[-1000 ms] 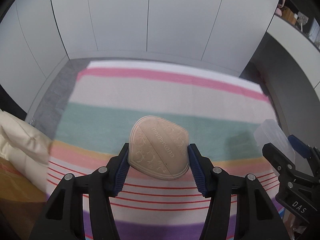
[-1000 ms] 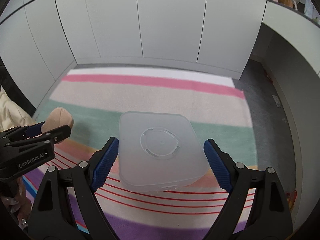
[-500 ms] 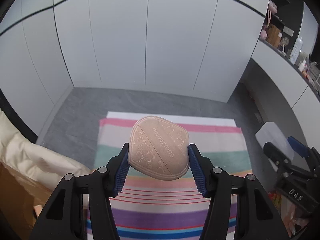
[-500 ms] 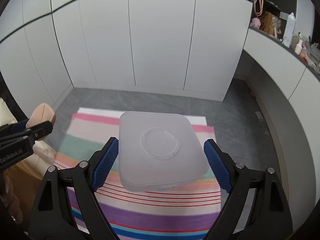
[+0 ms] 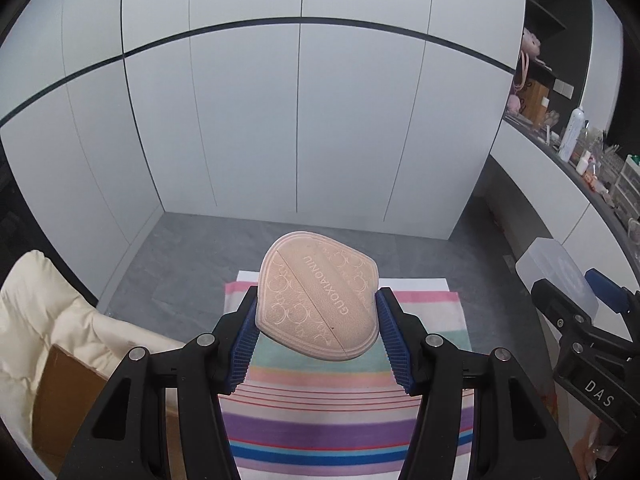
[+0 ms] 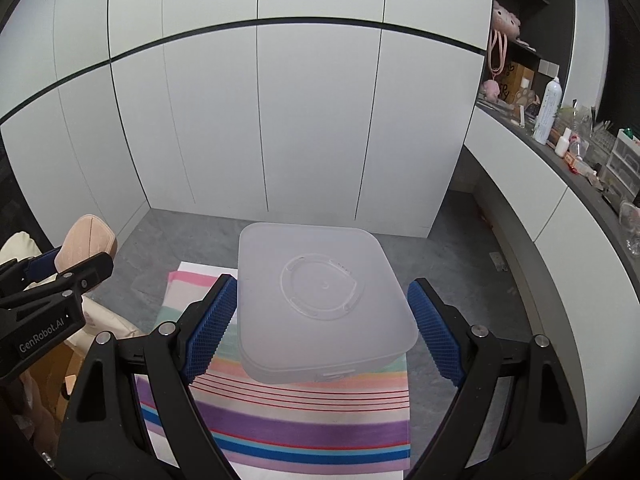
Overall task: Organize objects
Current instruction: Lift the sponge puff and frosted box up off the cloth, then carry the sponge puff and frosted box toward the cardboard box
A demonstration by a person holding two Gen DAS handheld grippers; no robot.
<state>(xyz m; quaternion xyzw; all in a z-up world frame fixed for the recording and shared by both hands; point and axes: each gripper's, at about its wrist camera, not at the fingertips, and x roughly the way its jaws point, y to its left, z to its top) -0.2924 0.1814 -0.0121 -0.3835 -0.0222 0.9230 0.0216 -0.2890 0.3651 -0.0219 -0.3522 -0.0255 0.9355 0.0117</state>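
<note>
translucent plastic box [image 6: 320,300] gripped right, pink pad [image 5: 316,304] gripped left.

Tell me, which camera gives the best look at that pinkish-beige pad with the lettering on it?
The left wrist view: the pad sits centred between the left gripper fingers, its embossed lettering and circle pattern readable. The right wrist view catches only an edge of it at far left, partly hidden behind that gripper.

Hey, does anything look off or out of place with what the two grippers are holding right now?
Nothing stands out. The left gripper clamps the tan pad and the right gripper the frosted plastic box, both intact above the striped rug.
</note>
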